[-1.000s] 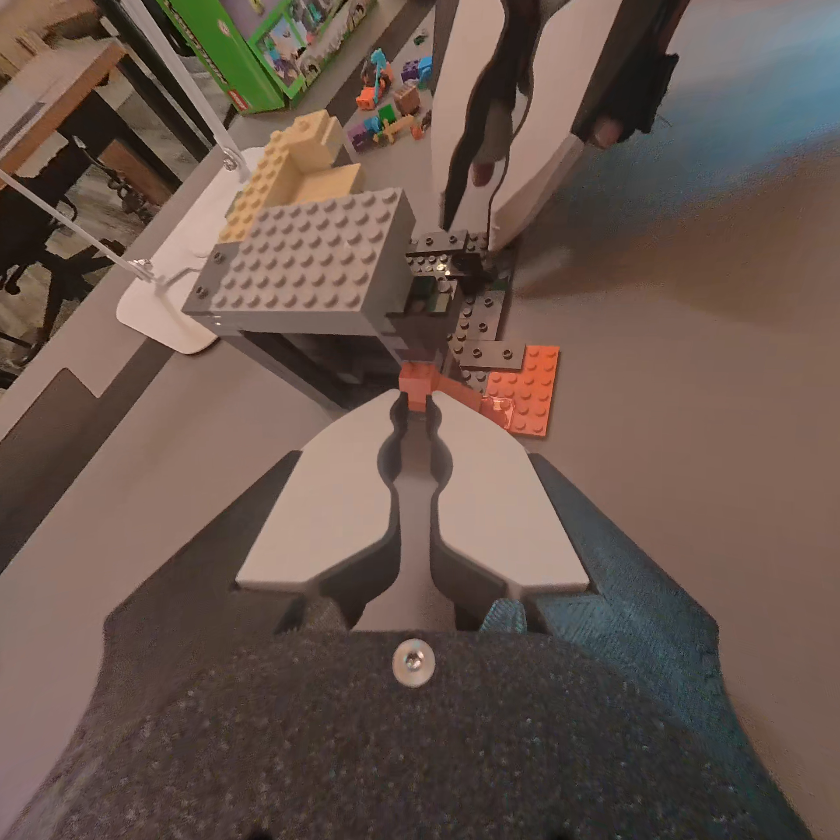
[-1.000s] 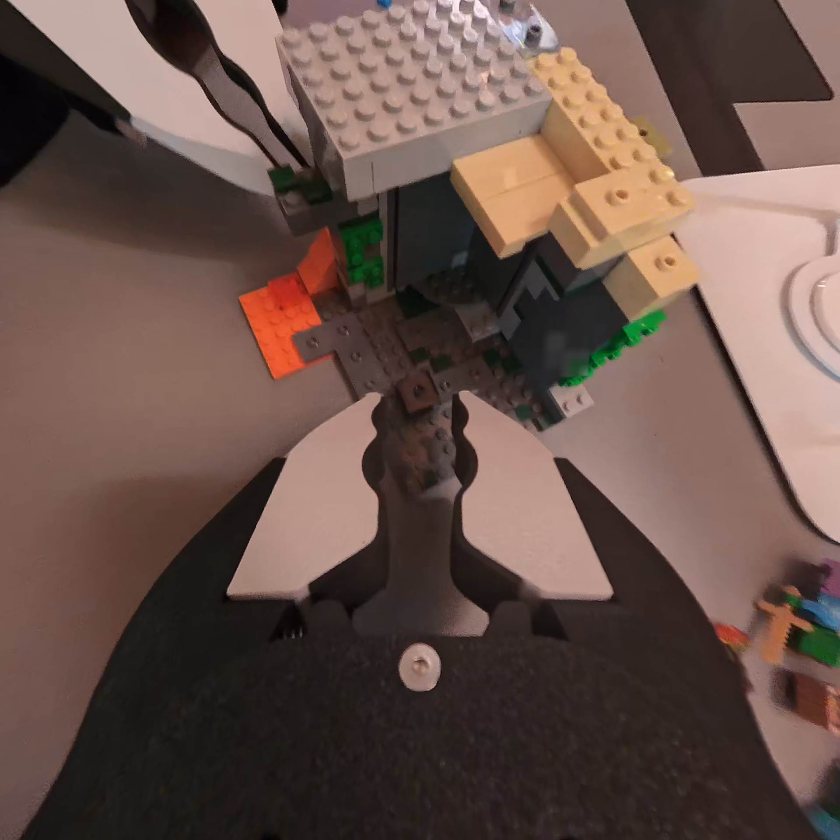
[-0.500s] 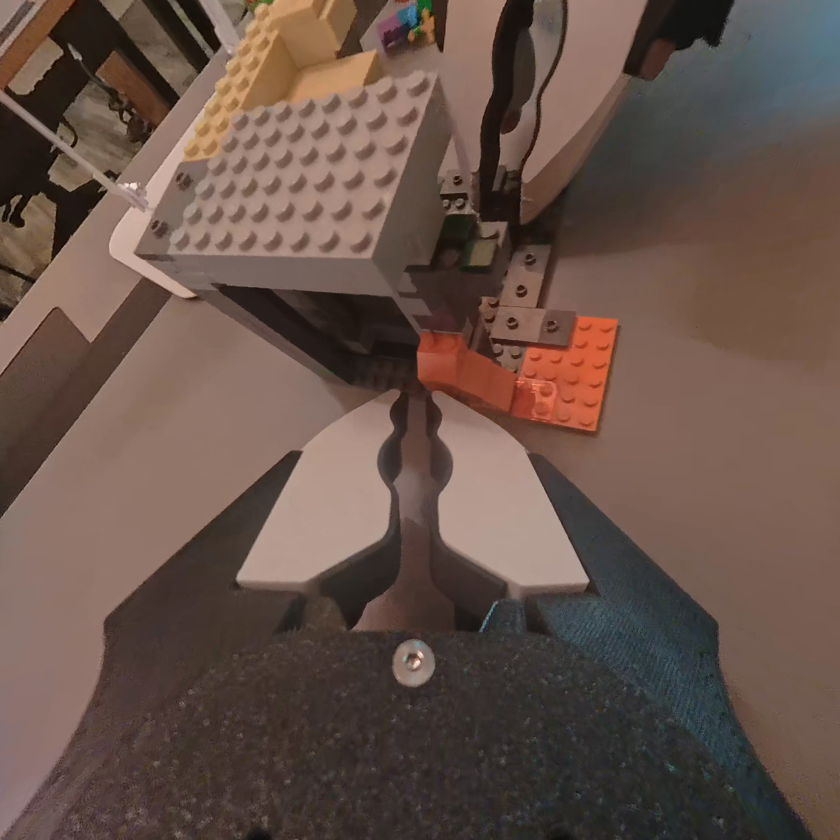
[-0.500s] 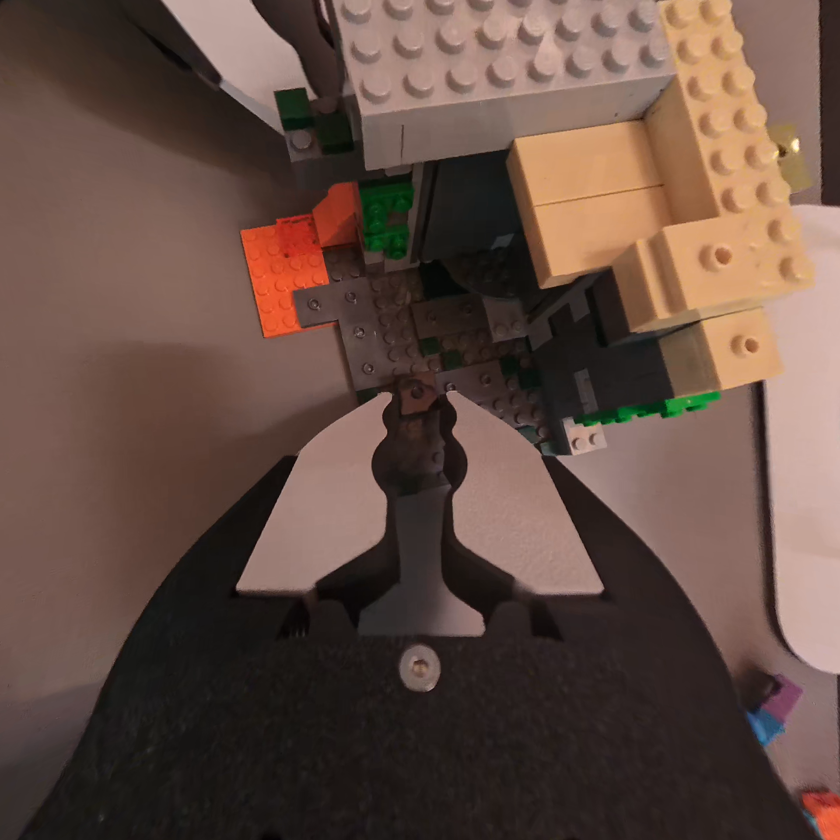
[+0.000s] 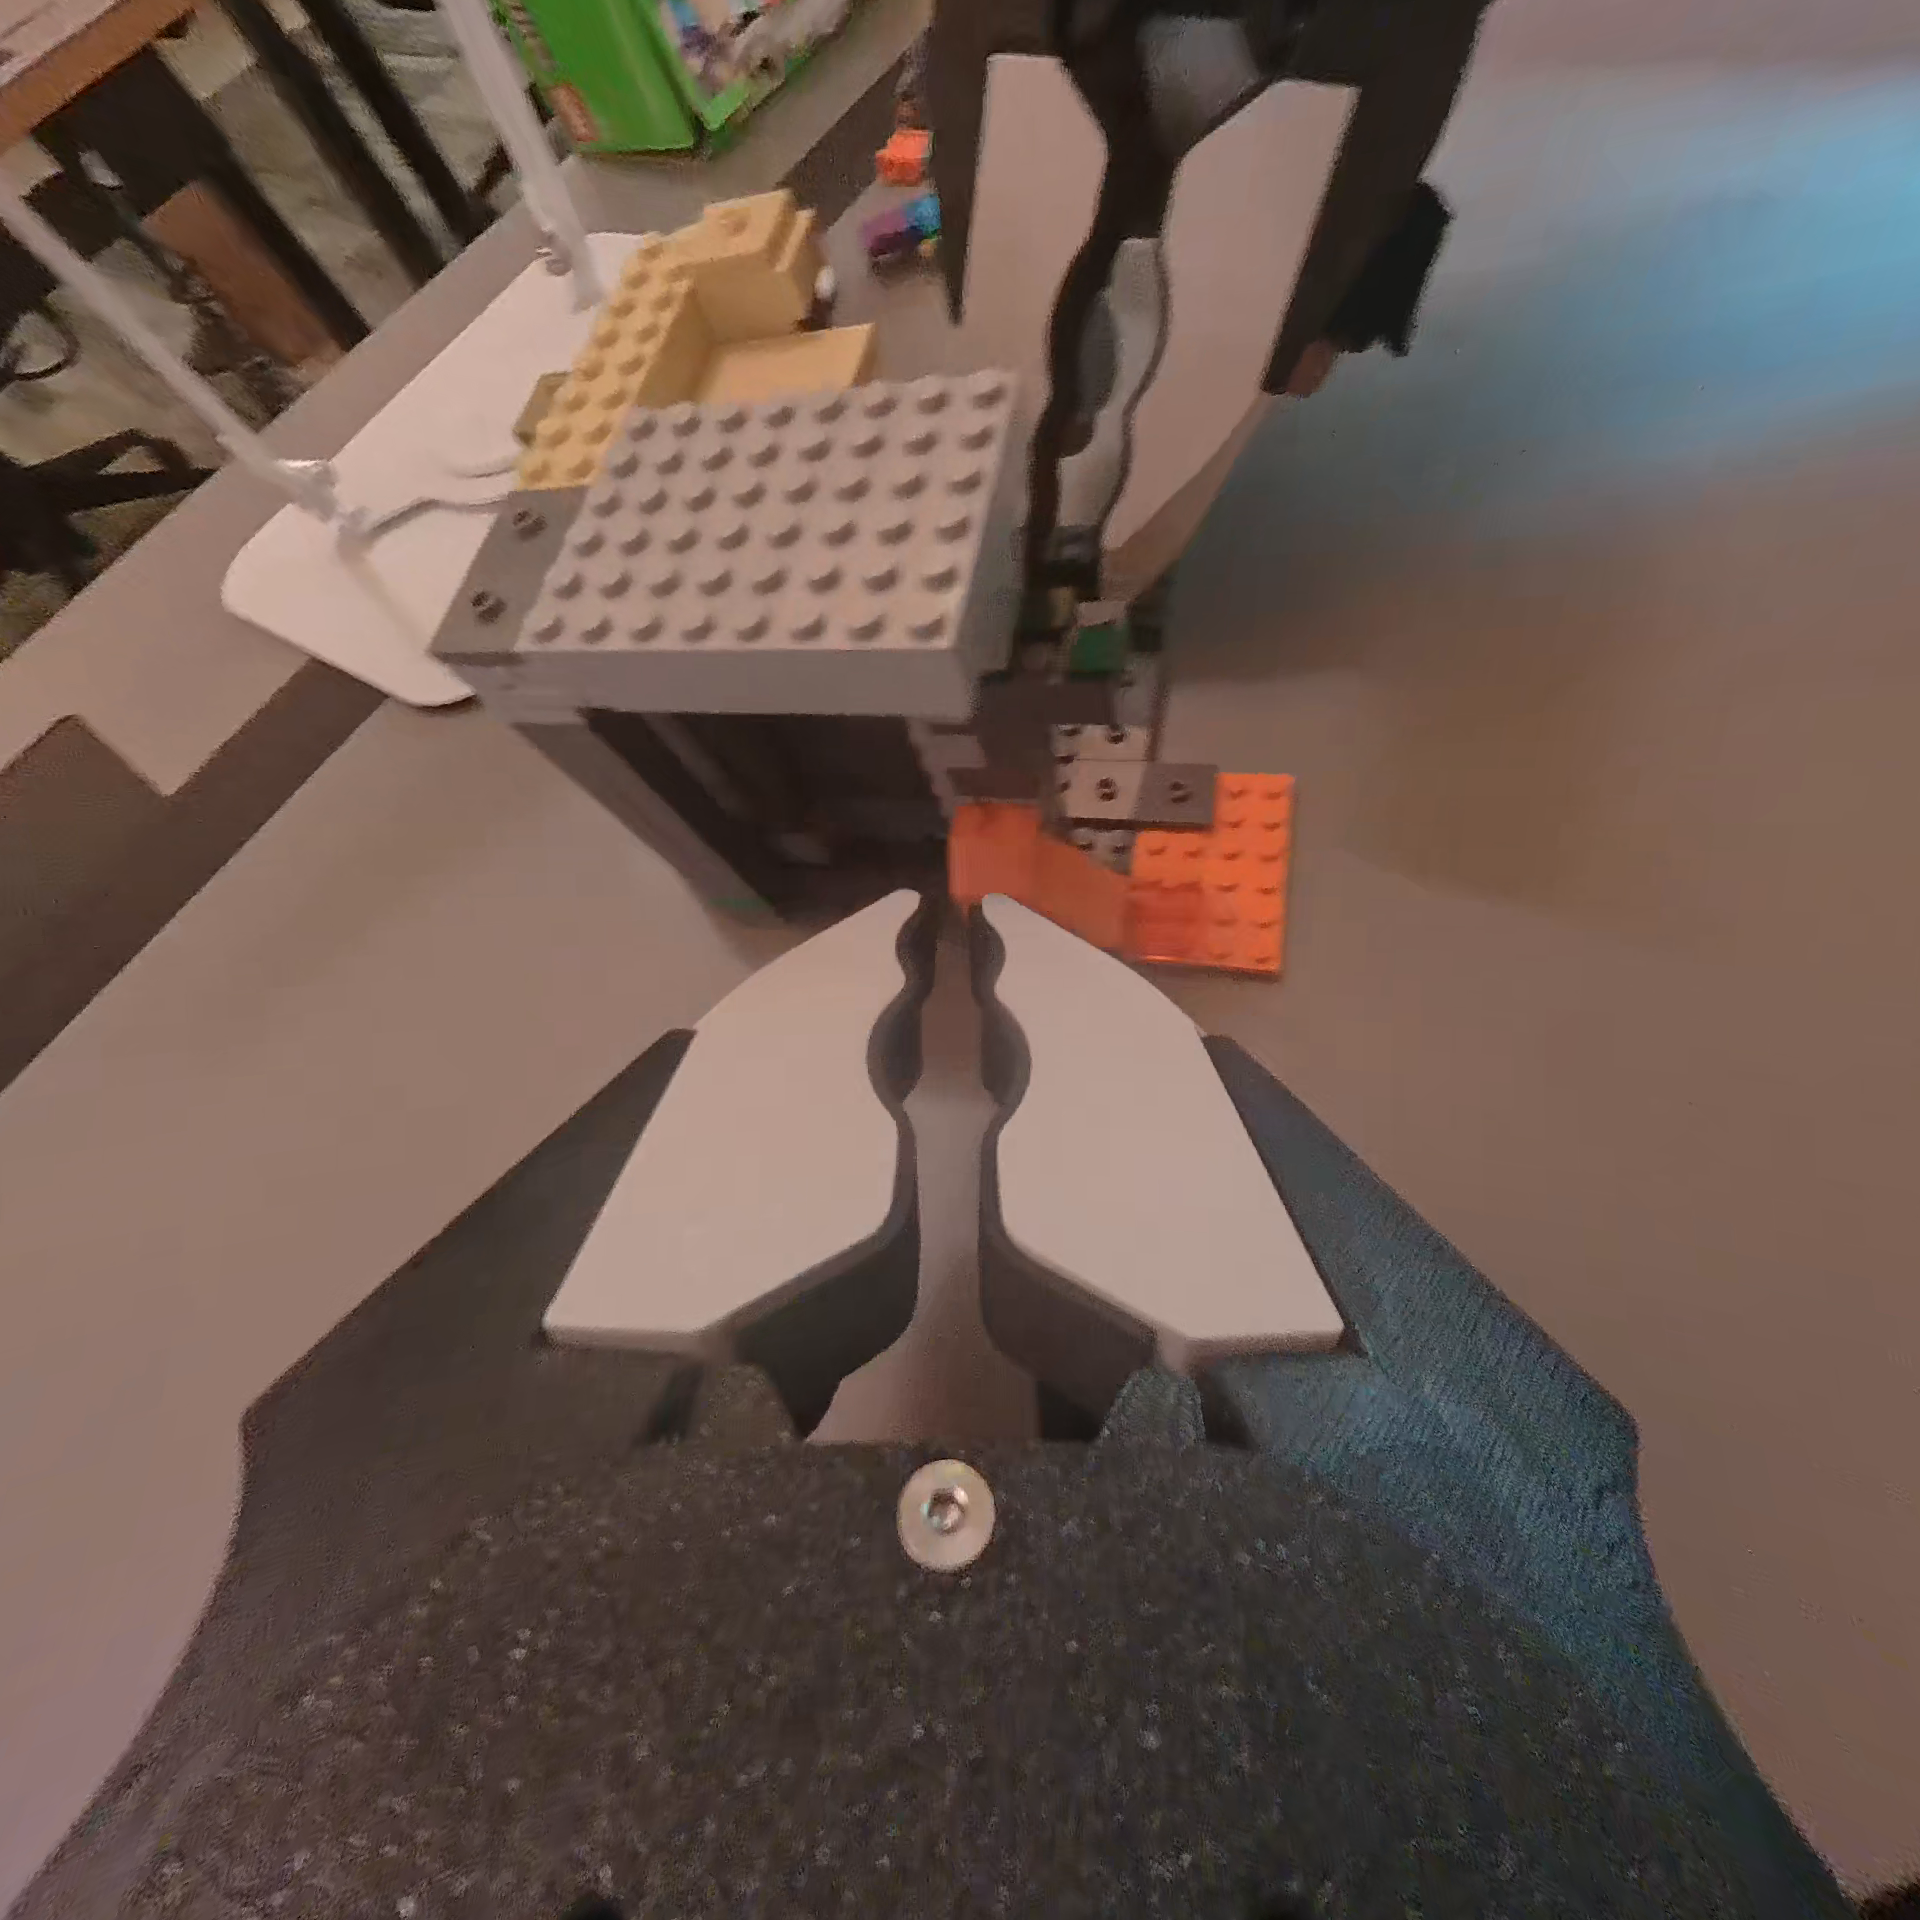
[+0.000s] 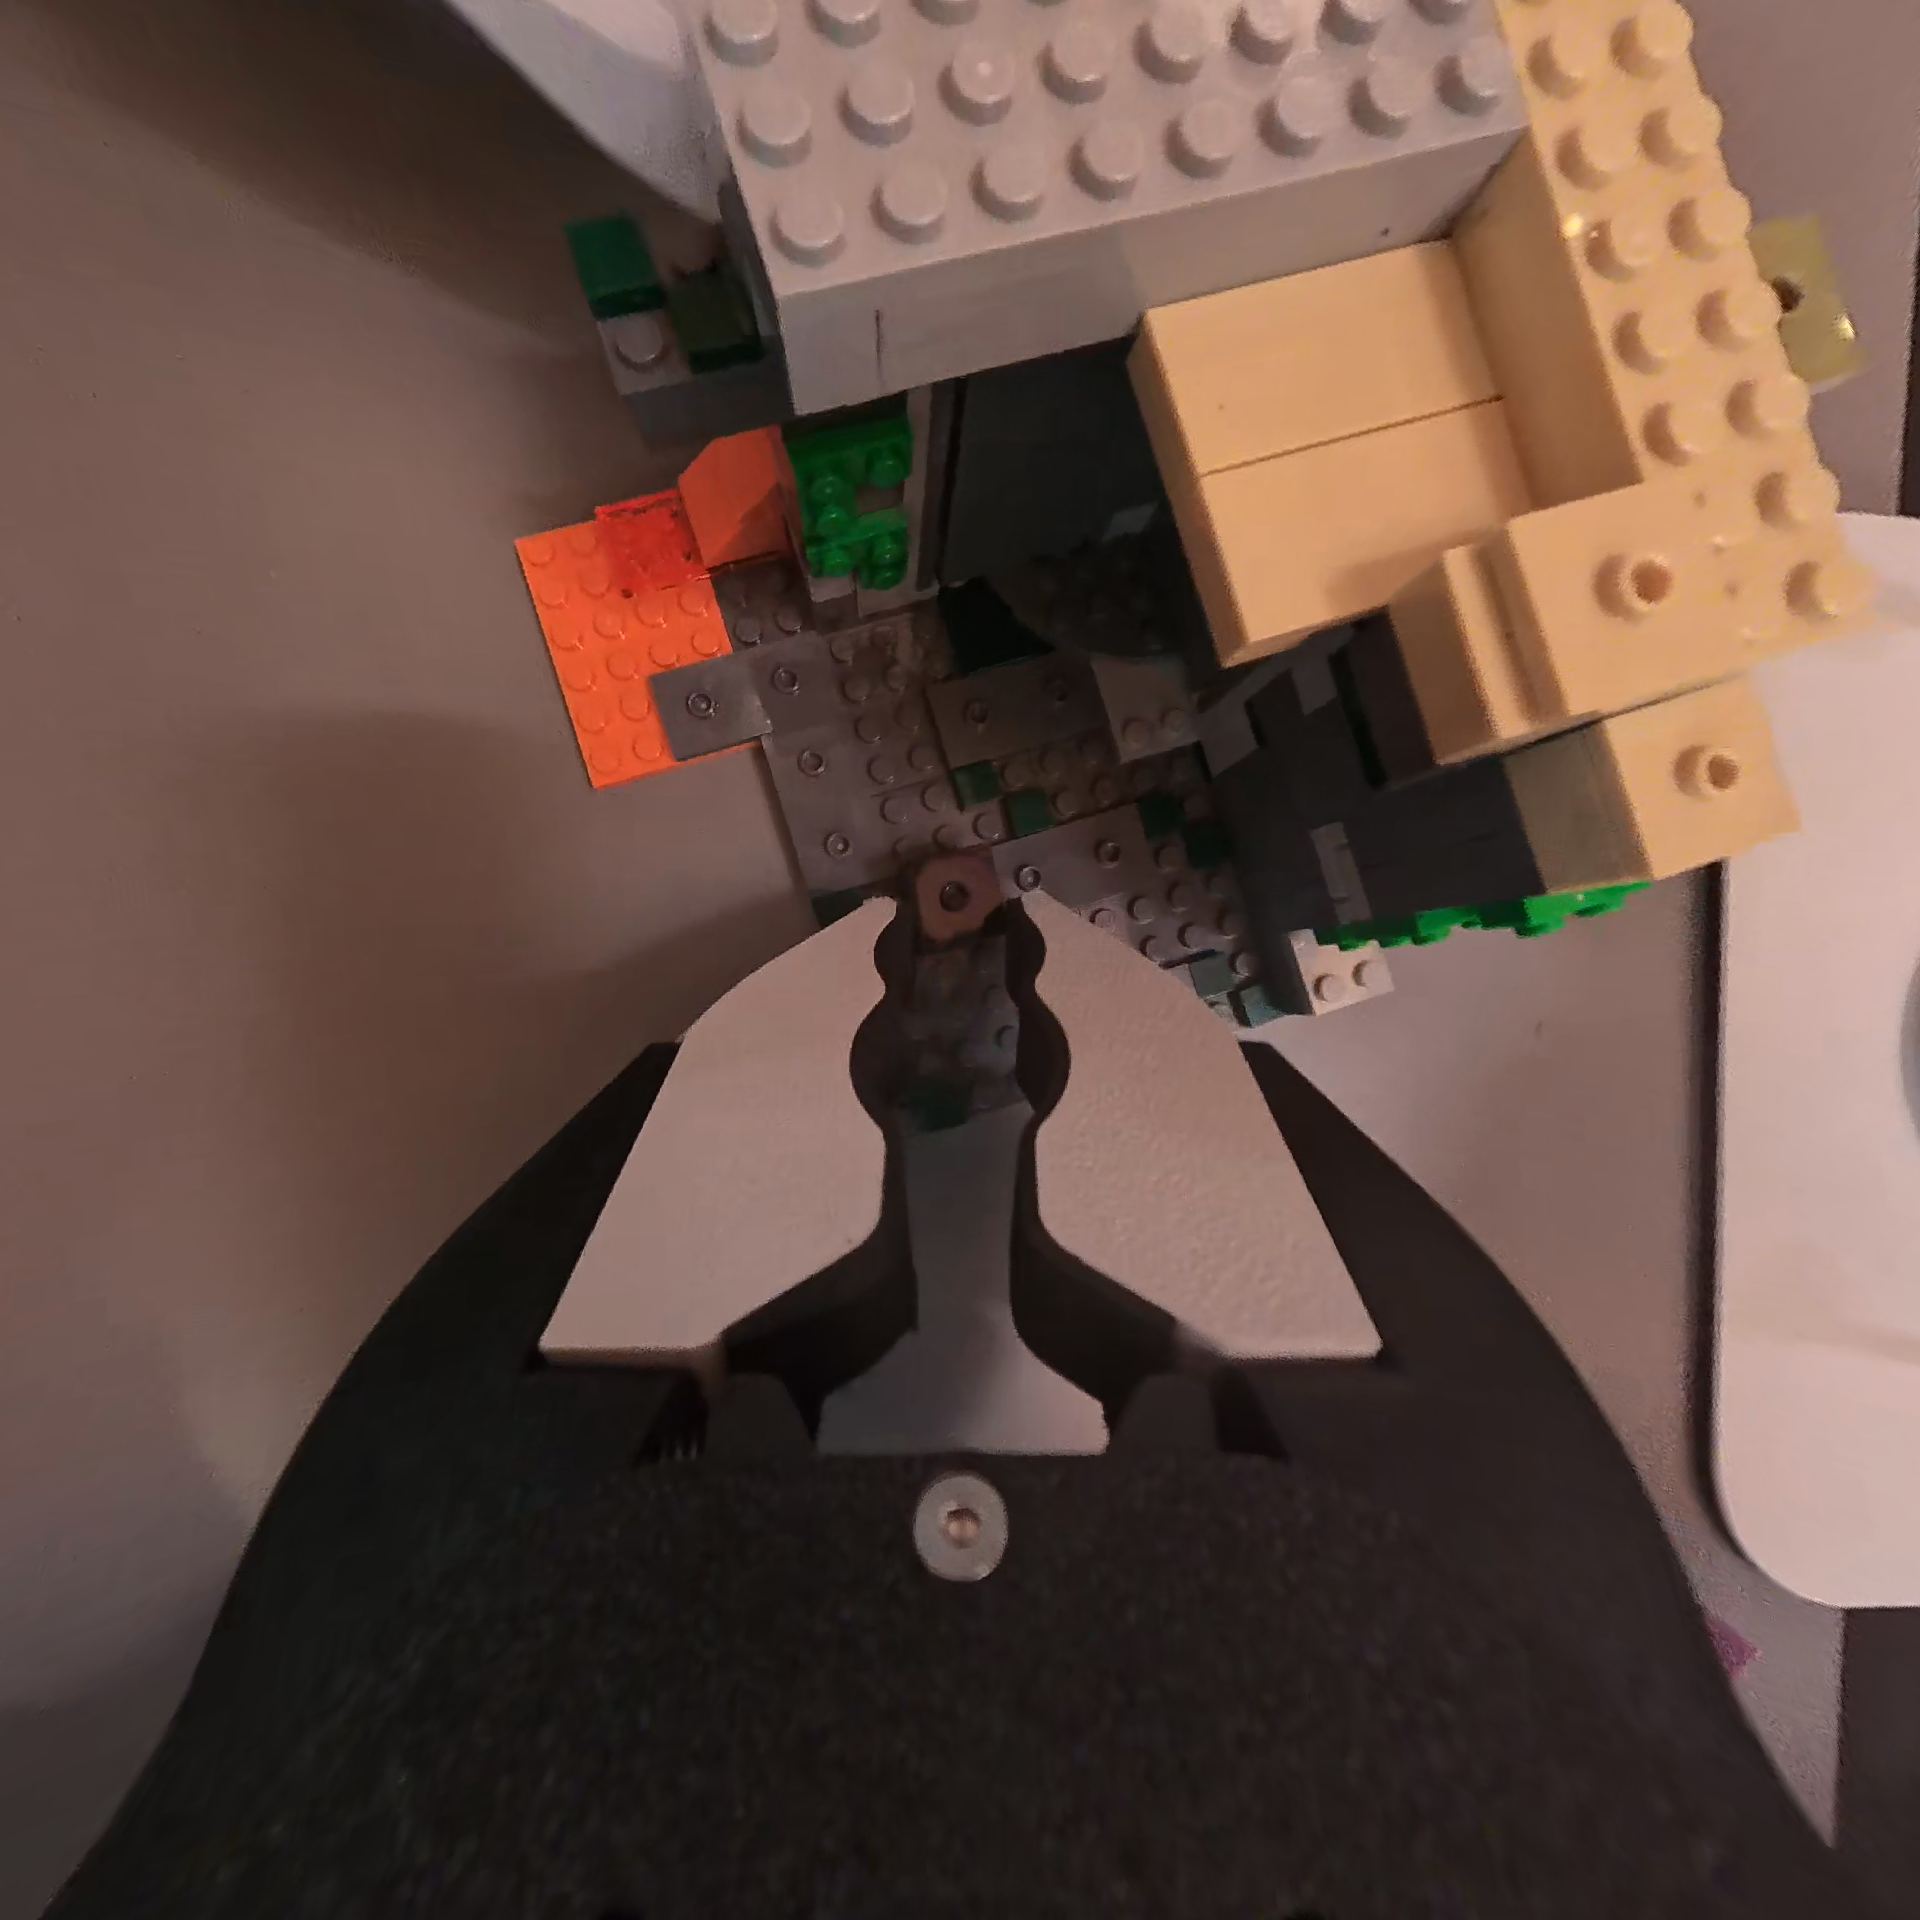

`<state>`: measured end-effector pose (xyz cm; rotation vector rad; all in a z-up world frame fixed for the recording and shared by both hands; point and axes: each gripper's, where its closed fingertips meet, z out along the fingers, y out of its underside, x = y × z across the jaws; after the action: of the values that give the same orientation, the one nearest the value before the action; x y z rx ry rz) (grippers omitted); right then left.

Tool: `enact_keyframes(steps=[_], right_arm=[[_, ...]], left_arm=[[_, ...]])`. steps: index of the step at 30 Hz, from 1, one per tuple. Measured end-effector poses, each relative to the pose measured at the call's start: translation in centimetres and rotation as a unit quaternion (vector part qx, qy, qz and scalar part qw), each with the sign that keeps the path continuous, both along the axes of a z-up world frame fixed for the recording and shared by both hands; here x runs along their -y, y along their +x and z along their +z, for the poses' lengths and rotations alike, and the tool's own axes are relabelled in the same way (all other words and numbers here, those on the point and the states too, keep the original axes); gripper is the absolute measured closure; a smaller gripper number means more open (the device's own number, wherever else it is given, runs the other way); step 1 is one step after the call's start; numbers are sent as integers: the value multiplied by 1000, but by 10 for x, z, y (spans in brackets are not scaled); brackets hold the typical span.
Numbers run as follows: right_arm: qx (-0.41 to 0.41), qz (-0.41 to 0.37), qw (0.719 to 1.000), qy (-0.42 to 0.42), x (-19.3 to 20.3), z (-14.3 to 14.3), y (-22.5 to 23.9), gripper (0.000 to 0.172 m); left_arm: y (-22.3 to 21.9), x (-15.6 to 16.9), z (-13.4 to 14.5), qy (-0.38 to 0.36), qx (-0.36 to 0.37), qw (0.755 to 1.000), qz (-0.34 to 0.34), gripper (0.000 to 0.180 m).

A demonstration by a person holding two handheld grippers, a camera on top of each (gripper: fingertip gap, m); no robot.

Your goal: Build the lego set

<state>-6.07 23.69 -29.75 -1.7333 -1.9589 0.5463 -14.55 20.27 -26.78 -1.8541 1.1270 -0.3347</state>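
A brick build stands on the grey table, with a grey studded roof (image 5: 779, 540), tan blocks (image 5: 707, 322) and an orange plate (image 5: 1216, 894) at its foot. My left gripper (image 5: 951, 906) is nearly shut just short of the orange slope. I see only table through the slit. My right gripper (image 6: 958, 906) is over the build's grey base plates (image 6: 862, 769), shut on a small brown one-stud piece (image 6: 951, 899) sitting on them. The roof (image 6: 1091, 156), tan blocks (image 6: 1351, 436) and orange plate (image 6: 613, 644) also show in the right wrist view. The right gripper (image 5: 1081, 561) shows behind the build in the left wrist view.
A white stand base (image 5: 343, 561) lies left of the build and shows in the right wrist view (image 6: 1870, 1039). A green box (image 5: 644, 62) and loose coloured pieces (image 5: 904, 218) lie at the far end. The table's edge runs along the left. The gap from one gripper's tips to the other's is roughly 10 cm. From the left gripper's tips to the grey studded roof (image 5: 779, 540) is close to 6 cm.
The right jaws narrowed onto the brown piece and the gripper moved in closer over the build. The left gripper went in toward the build, then drew back, its jaws a little narrower.
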Motion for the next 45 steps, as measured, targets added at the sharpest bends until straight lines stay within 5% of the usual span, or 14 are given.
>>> enact_keyframes(steps=[9, 21, 34, 42, 45], right_arm=[[8, 45, 999, 24, 1, 0, 0, 156], [50, 164, 984, 45, 2, -1, 3, 156], [77, 243, 964, 72, 1, -2, 5, 155], [90, 263, 957, 77, 1, -2, 5, 155], [90, 206, 972, 62, -2, -2, 5, 155]], left_arm=[[4, -3, -27, -25, -52, 998, 7, 173], [13, 10, -9, -59, 23, 998, -23, 176], [15, 6, -13, -65, 24, 998, -8, 176], [15, 5, -13, -64, 21, 998, -7, 176], [15, 3, -13, -62, 22, 998, -3, 176]])
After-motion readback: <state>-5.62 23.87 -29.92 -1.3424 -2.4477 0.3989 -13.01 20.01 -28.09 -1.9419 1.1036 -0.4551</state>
